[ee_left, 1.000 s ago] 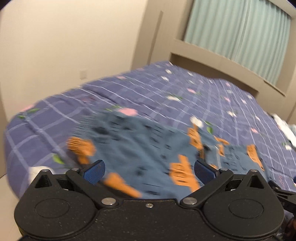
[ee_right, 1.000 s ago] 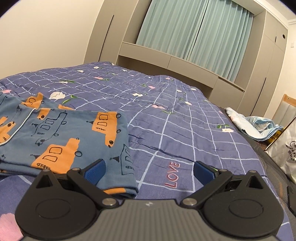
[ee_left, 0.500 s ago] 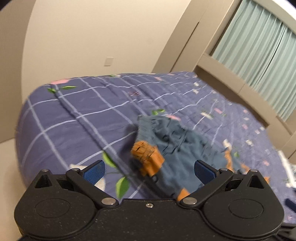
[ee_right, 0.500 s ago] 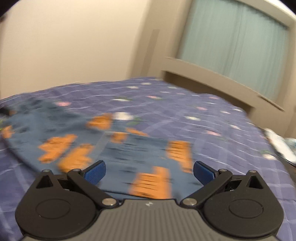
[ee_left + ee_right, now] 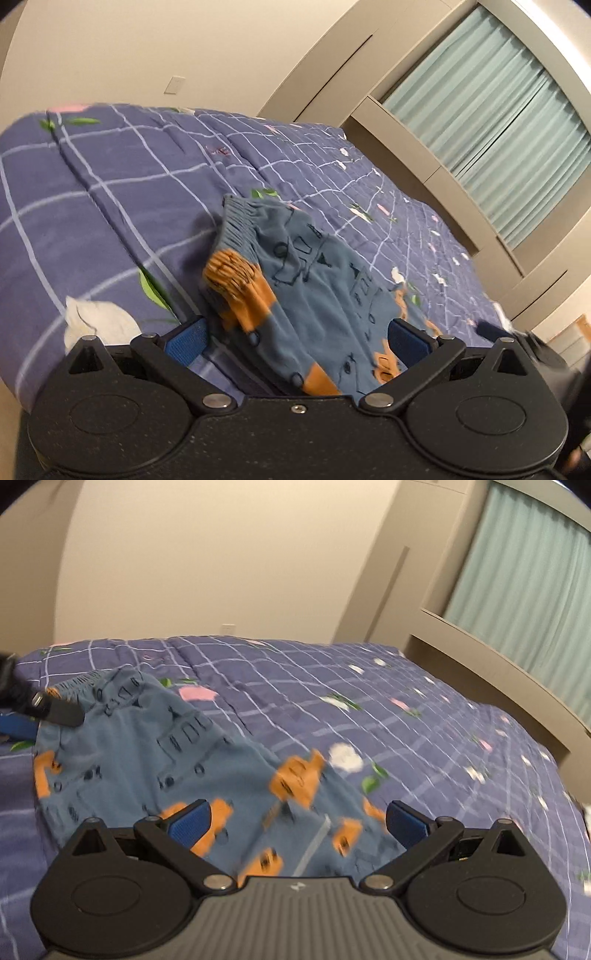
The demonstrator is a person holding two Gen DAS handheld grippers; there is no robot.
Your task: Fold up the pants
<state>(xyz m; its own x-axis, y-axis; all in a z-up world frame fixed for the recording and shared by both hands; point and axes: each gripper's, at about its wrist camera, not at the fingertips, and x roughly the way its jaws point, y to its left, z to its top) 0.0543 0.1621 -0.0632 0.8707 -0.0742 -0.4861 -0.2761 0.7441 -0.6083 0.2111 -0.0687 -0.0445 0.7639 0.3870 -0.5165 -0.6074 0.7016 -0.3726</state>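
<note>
Blue pants (image 5: 314,288) with orange vehicle prints lie rumpled on a purple checked bedspread (image 5: 122,192), their gathered waistband (image 5: 236,229) towards the left. My left gripper (image 5: 297,341) hovers open just in front of them, blue pads wide apart. In the right wrist view the same pants (image 5: 147,753) spread from the waistband at far left to the near edge. My right gripper (image 5: 297,821) is open above their lower part. The left gripper's finger (image 5: 55,709) shows by the waistband at far left.
The bedspread (image 5: 424,738) covers the whole bed, with its near left corner dropping off. A beige wall stands behind, and a ledge under teal curtains (image 5: 491,107) runs along the far right side. A wall socket (image 5: 174,85) sits above the bed.
Both grippers have swung left across the bed. The pants' waistband now lies ahead of the left gripper. The right gripper turned from the bare bedspread onto the pants. Both stayed open.
</note>
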